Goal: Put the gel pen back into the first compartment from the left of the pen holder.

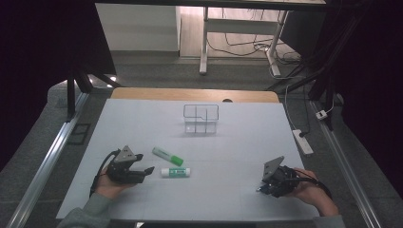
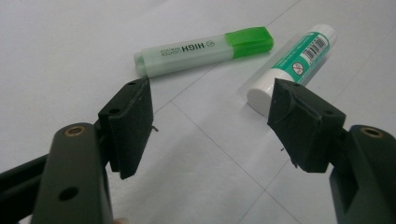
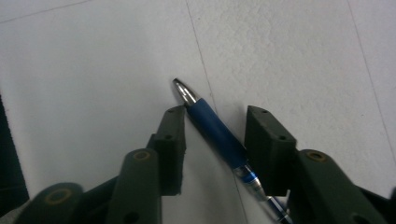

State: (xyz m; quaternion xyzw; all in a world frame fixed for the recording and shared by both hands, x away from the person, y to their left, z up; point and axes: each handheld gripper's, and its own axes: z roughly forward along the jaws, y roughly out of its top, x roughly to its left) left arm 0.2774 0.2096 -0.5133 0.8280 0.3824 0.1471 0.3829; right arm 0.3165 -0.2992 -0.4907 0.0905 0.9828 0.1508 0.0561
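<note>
Nearest, the right gripper (image 3: pixel 212 135) sits low over the white table cover (image 1: pixel 237 137), jaws partly apart around a blue pen (image 3: pixel 215 130) lying between them, pads not yet pressing it. The left gripper (image 2: pixel 212 126) is wide open, nothing between its jaws, beside a glue stick (image 1: pixel 175 172) and green highlighter (image 1: pixel 167 156). Farther off stands a clear organizer (image 1: pixel 201 118). Beyond the wooden table edge (image 1: pixel 195 94) is a grey floor (image 1: pixel 157 71) with desk legs (image 1: pixel 204 42) and cables (image 1: pixel 247 47).

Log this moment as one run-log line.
right tool: open astride blue pen, no grip | left tool: open, facing highlighter and glue stick
</note>
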